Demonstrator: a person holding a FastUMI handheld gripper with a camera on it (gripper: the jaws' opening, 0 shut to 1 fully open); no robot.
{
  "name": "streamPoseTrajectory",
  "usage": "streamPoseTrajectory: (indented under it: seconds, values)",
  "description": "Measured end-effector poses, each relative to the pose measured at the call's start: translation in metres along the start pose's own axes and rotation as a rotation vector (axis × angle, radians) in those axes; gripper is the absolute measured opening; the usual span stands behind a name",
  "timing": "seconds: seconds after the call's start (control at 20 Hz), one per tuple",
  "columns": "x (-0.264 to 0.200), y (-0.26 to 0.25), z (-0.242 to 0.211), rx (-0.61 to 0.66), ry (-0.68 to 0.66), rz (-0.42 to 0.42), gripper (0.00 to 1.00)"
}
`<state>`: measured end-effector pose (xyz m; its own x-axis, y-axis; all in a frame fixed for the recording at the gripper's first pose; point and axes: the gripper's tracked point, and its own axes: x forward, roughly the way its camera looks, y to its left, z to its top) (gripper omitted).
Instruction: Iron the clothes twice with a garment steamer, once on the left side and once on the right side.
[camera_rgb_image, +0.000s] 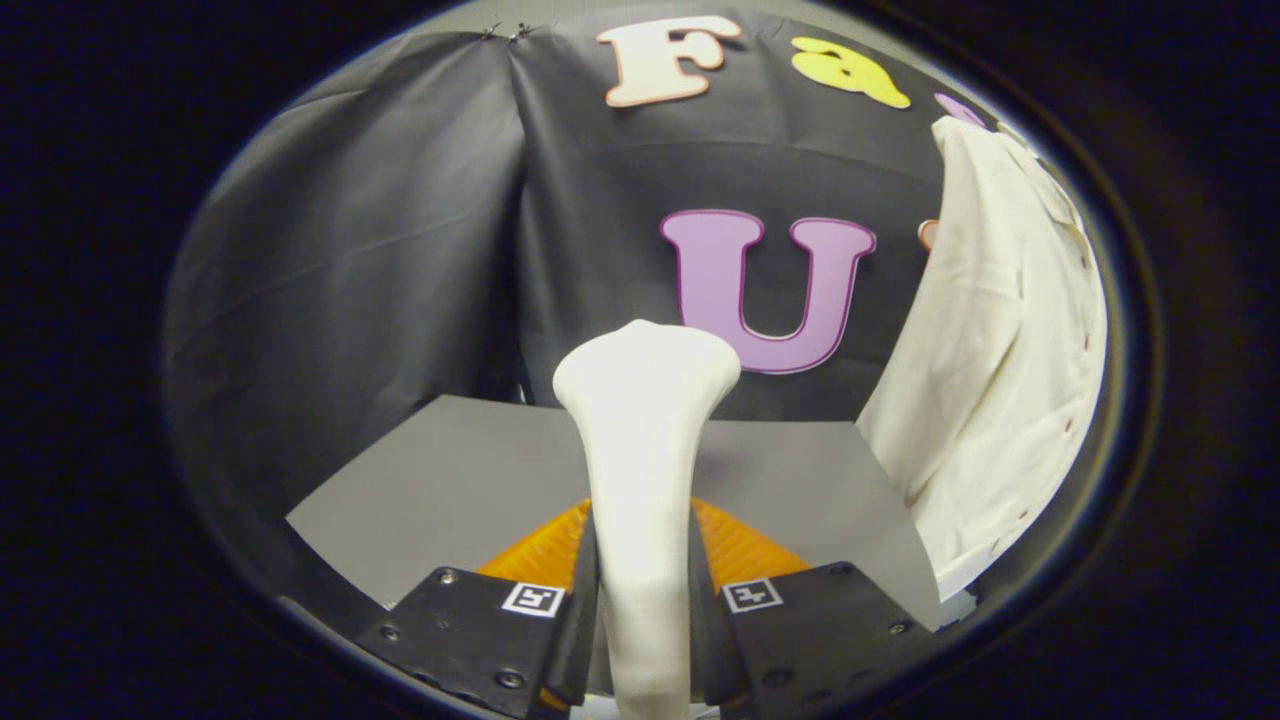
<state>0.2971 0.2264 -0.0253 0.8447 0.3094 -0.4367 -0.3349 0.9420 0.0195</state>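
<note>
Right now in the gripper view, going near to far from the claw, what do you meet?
Claw shut on the white garment steamer → steamer's flared head → grey tabletop → black cloth wall. The white garment hangs off to the right.

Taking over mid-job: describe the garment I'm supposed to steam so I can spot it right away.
Start at the black cloth wall behind the grey table. The cream shirt hangs beside it, off to the right beyond the gripper, which is shut on the white steamer. It is the only pale draped fabric, with small dark buttons.
</note>
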Motion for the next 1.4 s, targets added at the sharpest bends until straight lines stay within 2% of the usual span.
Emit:
streamPoseTrajectory:
  seconds: [0.15, 0.2, 0.35, 0.5, 0.7, 0.85, 1.0, 1.2, 1.4]
  values:
    - [-0.034, -0.02, 0.019, 0.029, -0.122, -0.054, 0.43]
    - [-0.043, -0.03, 0.02, 0.024, -0.139, -0.09, 0.43]
    - [-0.069, -0.033, 0.022, 0.046, -0.179, -0.12, 0.43]
    - [-0.113, -0.061, 0.042, -0.012, -0.259, -0.249, 0.43]
    - [-0.163, -0.088, 0.058, 0.037, -0.304, -0.278, 0.43]
    - [-0.198, -0.129, 0.075, 0.077, -0.351, -0.354, 0.42]
    - [-0.226, -0.164, 0.093, 0.125, -0.409, -0.385, 0.43]
    - [-0.246, -0.213, 0.115, 0.038, -0.497, -0.473, 0.42]
    - [-0.231, -0.249, 0.113, 0.019, -0.481, -0.536, 0.4]
